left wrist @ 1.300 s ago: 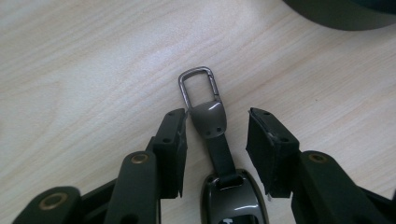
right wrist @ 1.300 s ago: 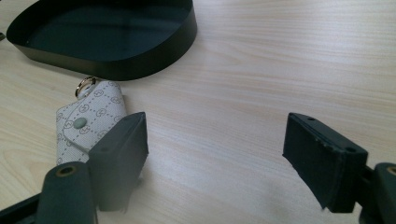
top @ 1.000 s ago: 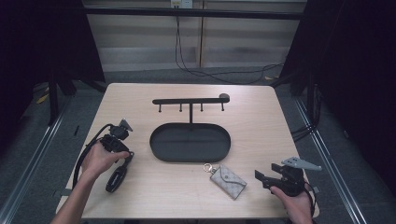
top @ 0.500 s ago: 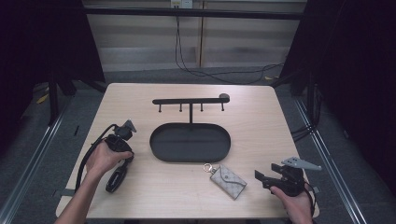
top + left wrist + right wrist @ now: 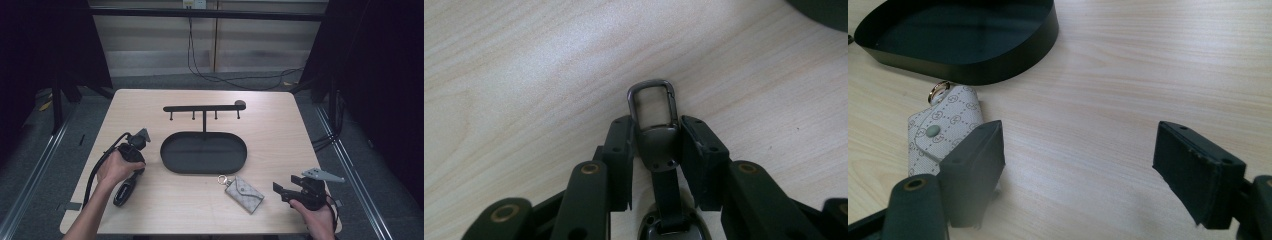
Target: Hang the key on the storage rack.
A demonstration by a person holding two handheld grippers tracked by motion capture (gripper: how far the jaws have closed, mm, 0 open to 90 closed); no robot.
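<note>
A dark key strap (image 5: 659, 150) with a metal clip (image 5: 651, 102) at its tip lies on the wooden table (image 5: 280, 130) at the left side, and the left gripper (image 5: 656, 150) pinches it: the two black pads (image 5: 621, 150) press against the metal cap just below the clip, having just been closing in on it. The clip pokes out past the pads, flat on the wood. In the high view the left gripper (image 5: 134, 145) sits under the person's left hand (image 5: 116, 167), with the rest of the dark strap (image 5: 124, 189) trailing back toward the table's near edge.

Just to the right stands an oval black tray (image 5: 172, 165), and behind it a low black rack (image 5: 200, 108) with small pegs. In front of the tray, near its right end, lies a pale patterned key pouch (image 5: 244, 193) with a ring (image 5: 223, 179) on its corner.

The right gripper (image 5: 1078, 165) rests at the near right corner, its jaws spread wide with bare table between them, the pouch (image 5: 940, 132) beside one pad (image 5: 973, 170).
</note>
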